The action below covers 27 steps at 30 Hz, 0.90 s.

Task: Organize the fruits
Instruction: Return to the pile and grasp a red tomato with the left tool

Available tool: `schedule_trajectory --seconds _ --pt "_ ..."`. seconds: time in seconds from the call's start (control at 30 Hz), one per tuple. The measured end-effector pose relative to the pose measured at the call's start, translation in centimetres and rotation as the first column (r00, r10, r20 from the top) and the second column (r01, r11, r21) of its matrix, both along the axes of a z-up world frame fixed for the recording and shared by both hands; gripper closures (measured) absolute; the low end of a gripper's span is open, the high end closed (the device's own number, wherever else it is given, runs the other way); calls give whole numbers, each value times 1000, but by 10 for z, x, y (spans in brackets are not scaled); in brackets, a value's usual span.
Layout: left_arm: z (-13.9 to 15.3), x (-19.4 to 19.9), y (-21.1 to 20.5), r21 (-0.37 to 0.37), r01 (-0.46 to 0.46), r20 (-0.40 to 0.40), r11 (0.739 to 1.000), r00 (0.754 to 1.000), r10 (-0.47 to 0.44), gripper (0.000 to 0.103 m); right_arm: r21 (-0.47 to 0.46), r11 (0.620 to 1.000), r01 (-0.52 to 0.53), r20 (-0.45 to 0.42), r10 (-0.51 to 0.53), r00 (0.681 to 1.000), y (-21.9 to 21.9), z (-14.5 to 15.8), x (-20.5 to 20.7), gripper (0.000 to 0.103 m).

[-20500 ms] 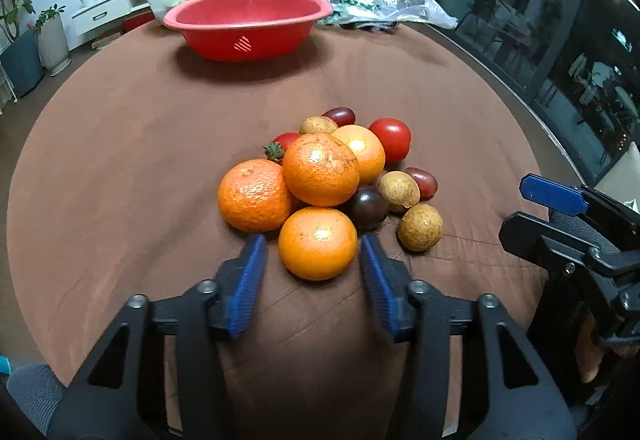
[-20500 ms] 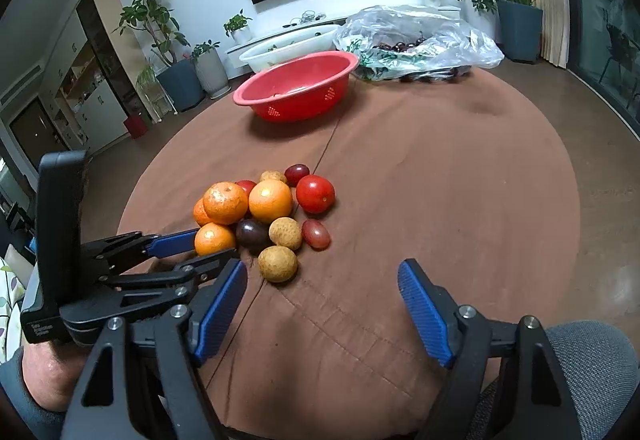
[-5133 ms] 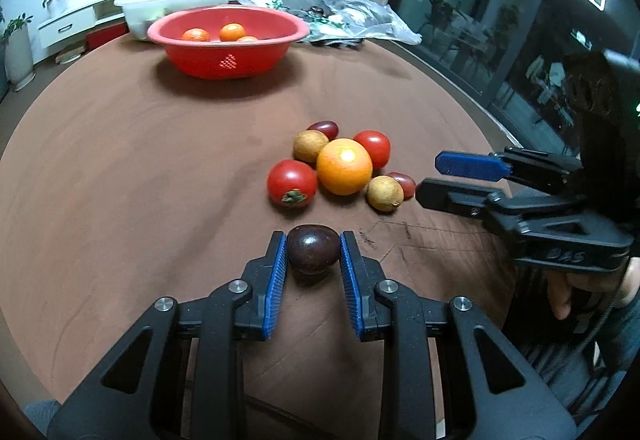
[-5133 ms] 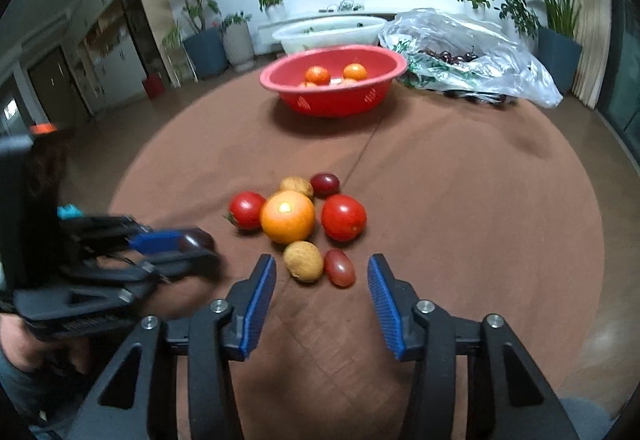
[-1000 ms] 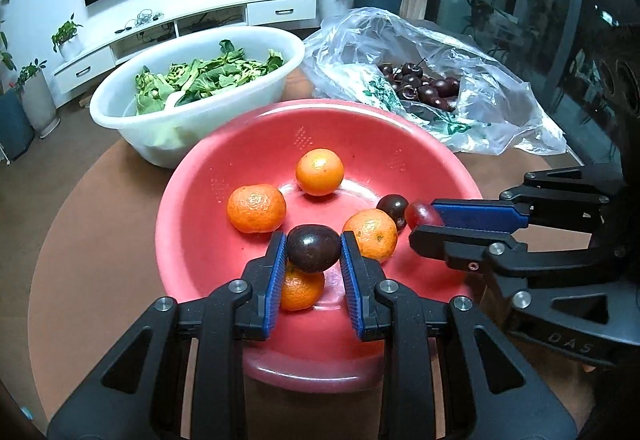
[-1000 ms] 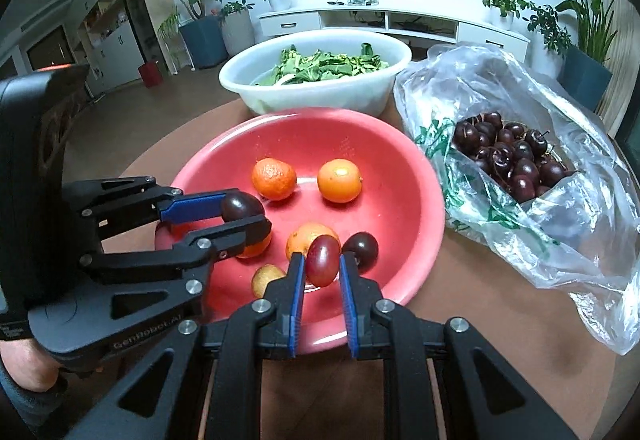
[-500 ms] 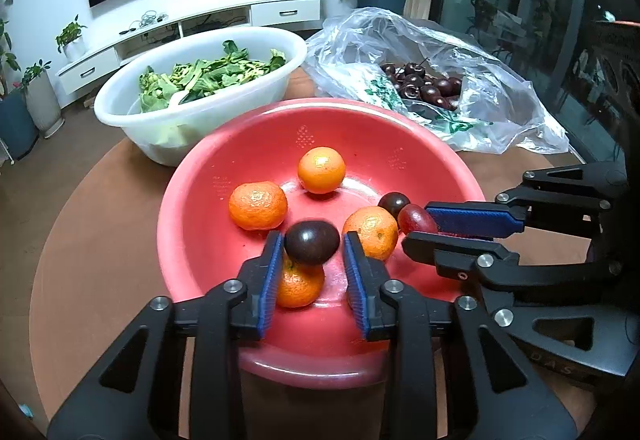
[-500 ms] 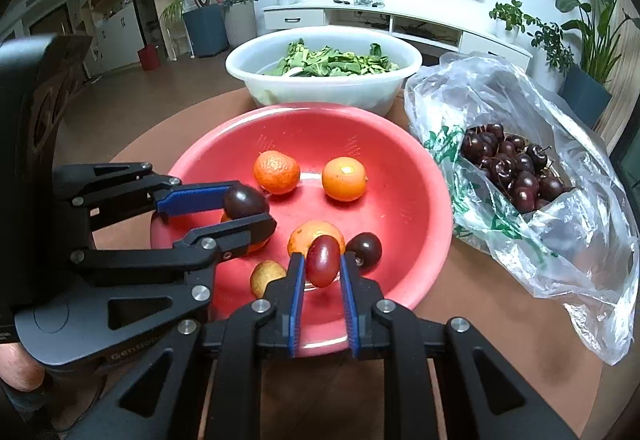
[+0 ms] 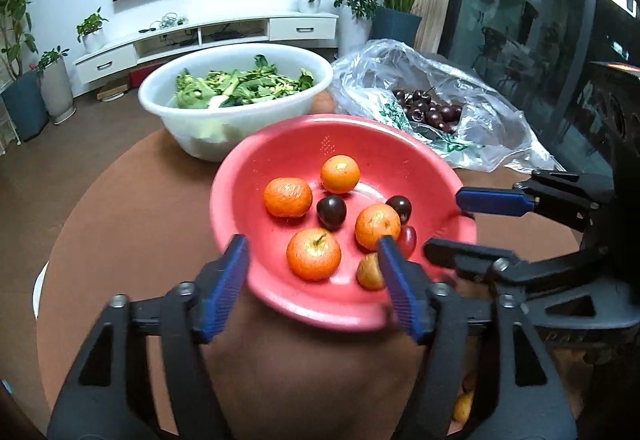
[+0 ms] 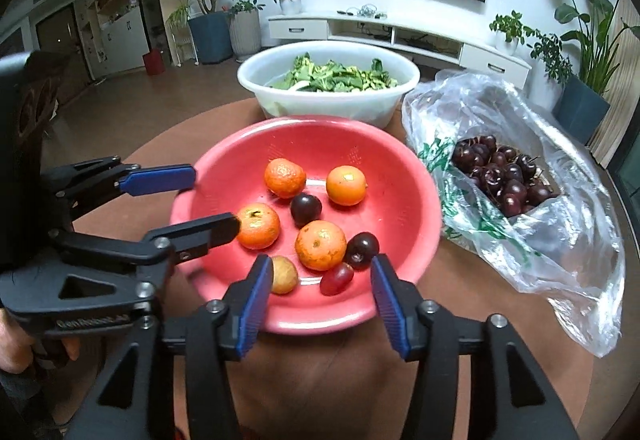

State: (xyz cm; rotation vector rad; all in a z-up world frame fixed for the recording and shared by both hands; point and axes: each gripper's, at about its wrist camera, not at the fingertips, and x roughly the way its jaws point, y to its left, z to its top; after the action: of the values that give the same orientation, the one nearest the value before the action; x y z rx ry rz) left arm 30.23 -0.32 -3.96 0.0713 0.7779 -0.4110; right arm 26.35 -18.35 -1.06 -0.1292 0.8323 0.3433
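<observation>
Left gripper: jaws opening, nothing between the pads; it hangs over the near rim of the red basin.
Right gripper: jaws opening, nothing gripped; the pads stand either side of the small fruit at the basin's near edge without pressing on any.
Red basin: on the brown round table, directly beyond both grippers. It holds all the fruit in view.
Near contents: a red grape tomato and a tan round fruit lie closest to the right gripper, apart from its pads.
Middle contents: four oranges, among them one just ahead of the left gripper; two dark plums, one at centre, one on the right side.
Beyond the basin: a white bowl of greens just behind it; a clear plastic bag of cherries beside it on the right.
Progress, judged: well advanced. Eight pieces rest in the basin and both tools are empty.
Remaining, judged: a small orange shape shows low under the right gripper's body in the left view, too hidden to identify. If it is fruit on the table, collection is unfinished.
</observation>
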Motion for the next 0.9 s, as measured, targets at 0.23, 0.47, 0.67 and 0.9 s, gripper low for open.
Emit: schedule_trajectory --seconds 0.23,0.47,0.67,0.9 --pt "10 -55 17 -21 8 26 1000 1000 -7 4 91 995 40 29 -43 999 -25 13 -50 35" --pt "1 -119 20 10 89 -5 996 996 -89 4 216 971 103 5 -106 994 -55 5 -119 31" --pt "-21 -159 1 97 209 -71 973 977 -203 4 249 960 125 -39 -119 992 -54 -14 -165 31" --pt "-44 -175 -22 186 297 -133 936 952 -276 4 257 961 104 -57 -93 994 -41 -31 -193 31"
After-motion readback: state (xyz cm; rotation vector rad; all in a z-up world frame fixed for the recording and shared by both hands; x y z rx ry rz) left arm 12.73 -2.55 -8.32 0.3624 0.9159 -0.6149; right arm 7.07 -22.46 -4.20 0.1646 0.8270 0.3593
